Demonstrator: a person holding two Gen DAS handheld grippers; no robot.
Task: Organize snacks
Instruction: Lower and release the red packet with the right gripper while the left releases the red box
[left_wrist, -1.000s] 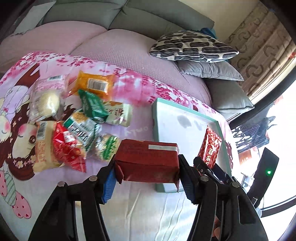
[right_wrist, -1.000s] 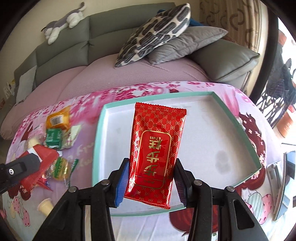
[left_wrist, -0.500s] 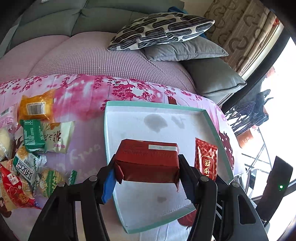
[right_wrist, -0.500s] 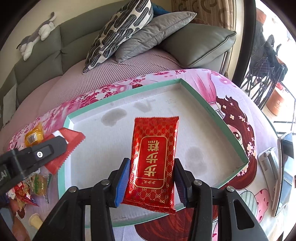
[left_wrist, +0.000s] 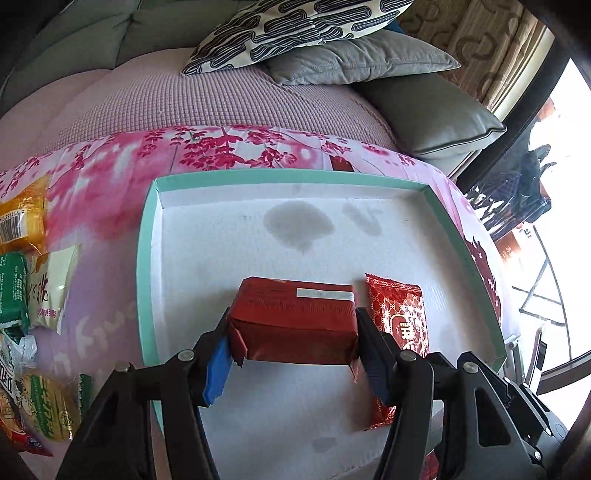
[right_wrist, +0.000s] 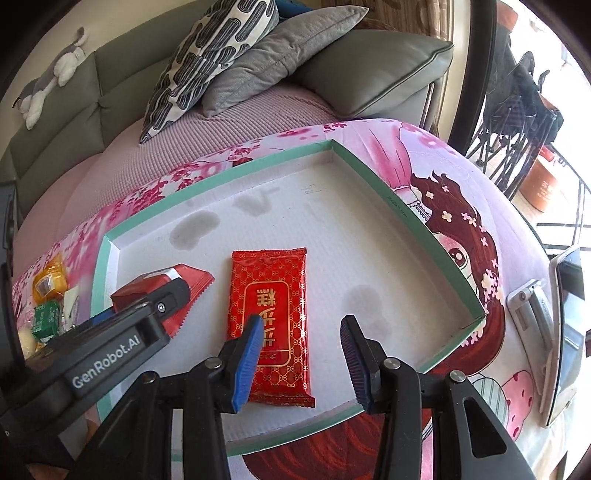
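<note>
Red wrapped block held over the tray, flat red packet already laid inside

The red wrapped block (left_wrist: 295, 314) is clamped by its two short ends in the left claw (left_wrist: 293, 321) and is held just above the white floor of the teal-rimmed tray (left_wrist: 147, 277), beside the flat red packet (right_wrist: 271, 314), which lies loose in the tray. The right claw (right_wrist: 301, 325) is seen with its jaws apart and nothing gripped between them. The block is judged to be light but firm, its glossy foil wrap likely slippery, so it is best taken across the solid body, not by the crimped seams. The flat packet is judged thin and pliable and is better pinched across its narrow width. Other snacks (left_wrist: 37, 288) are left on the pink cloth beside the tray.
</note>
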